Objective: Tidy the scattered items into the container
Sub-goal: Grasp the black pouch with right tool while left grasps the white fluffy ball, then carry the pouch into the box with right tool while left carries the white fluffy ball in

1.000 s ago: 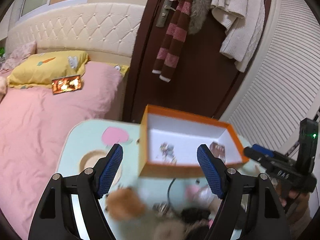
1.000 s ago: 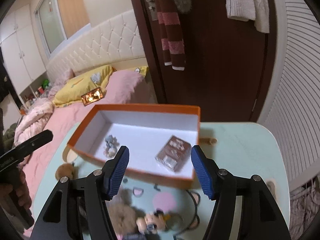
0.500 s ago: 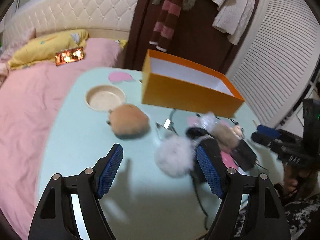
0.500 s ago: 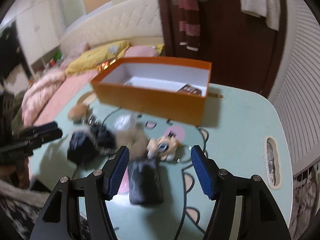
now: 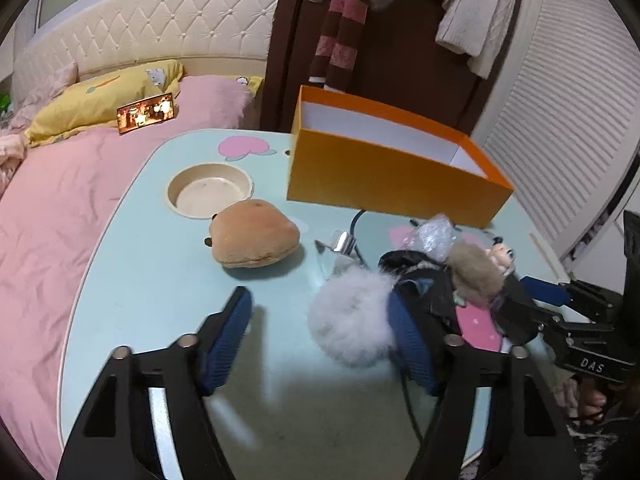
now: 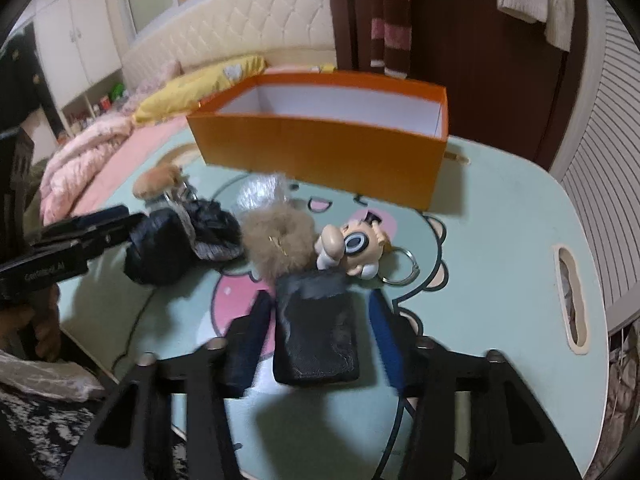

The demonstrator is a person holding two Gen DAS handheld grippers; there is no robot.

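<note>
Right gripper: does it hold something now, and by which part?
Nothing is gripped yet. The right gripper is closing around the black pouch, one finger beside each long side; gaps still show.

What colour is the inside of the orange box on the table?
White inside the orange box, clearest in the right wrist view.

On my right gripper, seen from the left wrist, the black body bears white letters "DAS". My left gripper carries faint lettering on its body, too blurred to read.
</note>
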